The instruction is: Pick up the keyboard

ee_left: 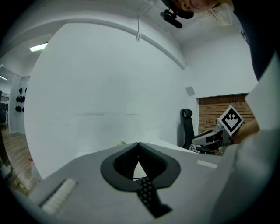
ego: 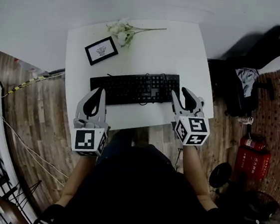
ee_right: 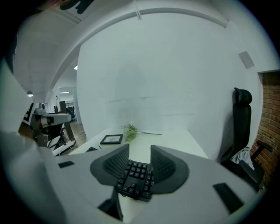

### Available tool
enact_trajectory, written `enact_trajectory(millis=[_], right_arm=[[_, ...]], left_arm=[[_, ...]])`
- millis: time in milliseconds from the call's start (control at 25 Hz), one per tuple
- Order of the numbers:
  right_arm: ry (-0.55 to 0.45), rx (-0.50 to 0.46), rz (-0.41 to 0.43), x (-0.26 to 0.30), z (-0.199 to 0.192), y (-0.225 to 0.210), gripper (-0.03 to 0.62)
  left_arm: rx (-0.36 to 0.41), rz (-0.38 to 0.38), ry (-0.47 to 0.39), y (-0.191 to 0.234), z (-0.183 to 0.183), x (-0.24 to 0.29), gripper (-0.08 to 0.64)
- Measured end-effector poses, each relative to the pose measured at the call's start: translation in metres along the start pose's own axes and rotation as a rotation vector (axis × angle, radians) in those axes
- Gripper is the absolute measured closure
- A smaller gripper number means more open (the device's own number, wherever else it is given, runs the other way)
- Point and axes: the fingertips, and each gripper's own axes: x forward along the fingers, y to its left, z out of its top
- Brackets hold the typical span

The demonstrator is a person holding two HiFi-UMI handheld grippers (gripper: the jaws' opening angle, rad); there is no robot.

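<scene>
A black keyboard [ego: 135, 88] lies across the middle of the white table [ego: 187, 49]. My left gripper [ego: 100, 91] hovers at the keyboard's left end with its jaws shut tip to tip and nothing held. In the left gripper view [ee_left: 138, 144] a strip of keys [ee_left: 146, 190] shows below the closed tips. At the keyboard's right end my right gripper [ego: 181, 93] stands open. In the right gripper view [ee_right: 140, 148] the keyboard's end [ee_right: 134, 176] sits in the gap between the jaws, and the pads do not press on it.
A black picture frame [ego: 101, 50] and a sprig of white flowers [ego: 121, 31] lie on the far half of the table. A black office chair [ego: 257, 52] with cloth on it stands to the right, with red canisters [ego: 252, 157] on the wooden floor near it.
</scene>
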Motion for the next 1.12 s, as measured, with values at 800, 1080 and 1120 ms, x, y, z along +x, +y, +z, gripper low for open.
enact_trajectory(millis=[800,1080,1120], right_arm=[[0.374,0.099,0.034,0.065,-0.107,-0.054,0.402],[0.475,0.204,0.127,0.084,-0.135,-0.072,0.393],[0.488,0.210,0.141,0.086,-0.137,-0.073,0.390]], left_arm=[[-0.032,-0.048,0.121,0.014,-0.040,0.052,0.549],[-0.034,0.011,0.152,0.015,-0.043,0.061,0.549],[-0.034,0.019,0.154,0.015,-0.043,0.061,0.549]])
